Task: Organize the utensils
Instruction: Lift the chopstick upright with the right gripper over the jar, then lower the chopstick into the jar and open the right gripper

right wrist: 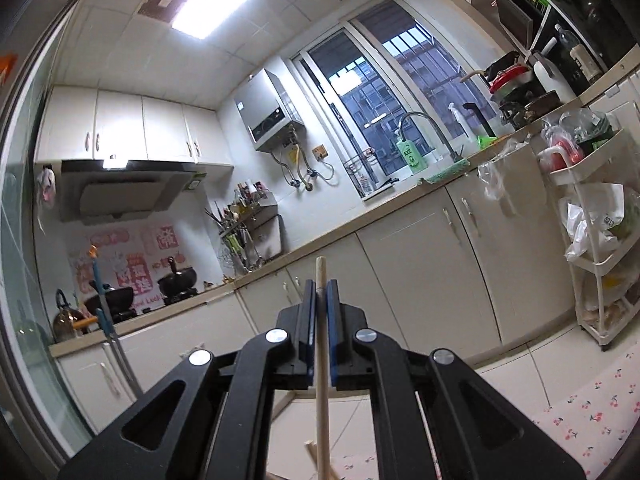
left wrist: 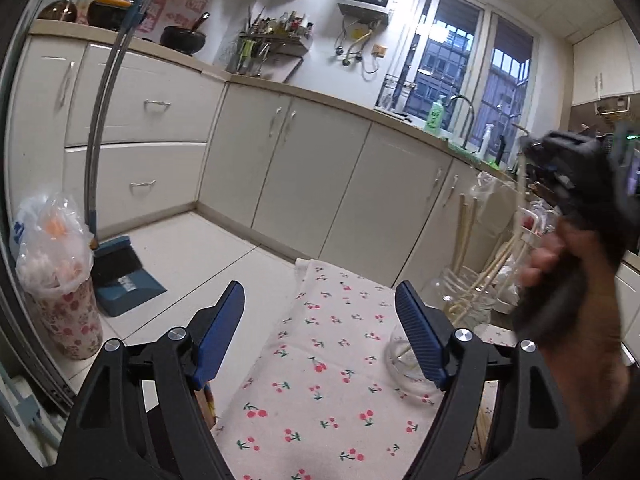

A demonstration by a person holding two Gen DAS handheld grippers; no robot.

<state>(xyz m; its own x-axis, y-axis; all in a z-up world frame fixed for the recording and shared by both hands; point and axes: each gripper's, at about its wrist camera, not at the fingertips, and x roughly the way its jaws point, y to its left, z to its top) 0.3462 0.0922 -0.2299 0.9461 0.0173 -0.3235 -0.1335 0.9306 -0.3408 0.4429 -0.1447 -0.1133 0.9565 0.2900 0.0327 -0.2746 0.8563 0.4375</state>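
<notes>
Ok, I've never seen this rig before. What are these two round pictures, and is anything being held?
No robot: a person carries a hand-held gripper in each hand, each with a fisheye camera looking along its fingers. The left view shows the left hand-held gripper open above a cherry-print cloth, with a small glass jar and a larger glass jar of chopsticks. The right hand-held gripper, raised toward the kitchen cabinets, is shut on a wooden chopstick.

Wood, glass, cloth and plastic

The chopstick (right wrist: 321, 364) is pale, smooth wood. The jar (left wrist: 466, 300) is clear, shiny glass. The cloth (left wrist: 320, 380) is soft and matt with cherry prints. The pads (left wrist: 418, 336) are blue ribbed plastic. The cabinets (left wrist: 296, 160) look smooth and glossy.
</notes>
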